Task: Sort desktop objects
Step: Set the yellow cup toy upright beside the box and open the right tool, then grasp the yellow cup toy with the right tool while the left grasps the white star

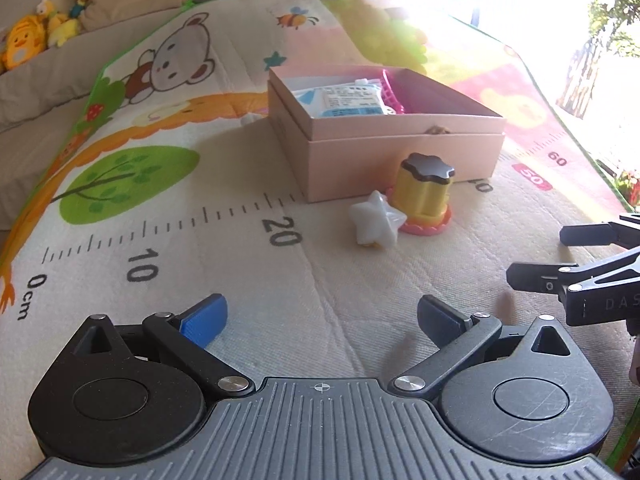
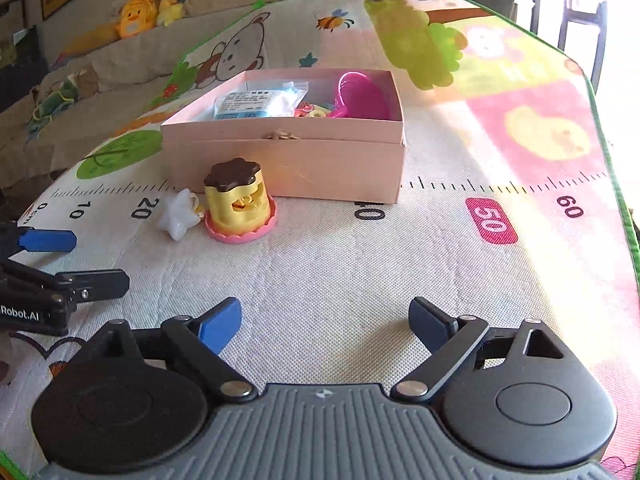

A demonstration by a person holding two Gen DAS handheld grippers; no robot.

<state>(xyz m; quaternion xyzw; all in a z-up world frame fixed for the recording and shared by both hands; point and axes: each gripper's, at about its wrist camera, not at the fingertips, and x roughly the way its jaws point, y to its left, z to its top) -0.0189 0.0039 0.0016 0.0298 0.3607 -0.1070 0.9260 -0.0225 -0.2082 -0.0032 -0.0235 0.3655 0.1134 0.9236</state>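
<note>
- The pink box [image 2: 288, 160] sits open on the play mat [image 2: 400, 272], just behind the printed ruler line; it already holds a blue-and-white packet [image 2: 244, 105], a magenta basket [image 2: 362, 96] and some small bright bits, so part of the sorting looks done.
- Two things are left out on the mat: a yellow toy with a dark flower-shaped lid [image 2: 238, 196] on a pink base, close to the box's front wall, and a white star [image 2: 180, 216] touching its base on the left.
- The right tool [image 2: 328, 322] has its fingers wide apart with nothing between them, low over bare mat in front of the box.
- The left tool [image 1: 322, 318] is likewise spread and empty, facing the star and the yellow toy.
- Room to move: the mat before both tools is open. The box wall stands right behind the yellow toy, so a reach from the front seems easiest. The mat's green edge [image 2: 624, 200] runs along the far right, well away from the toys.
</note>
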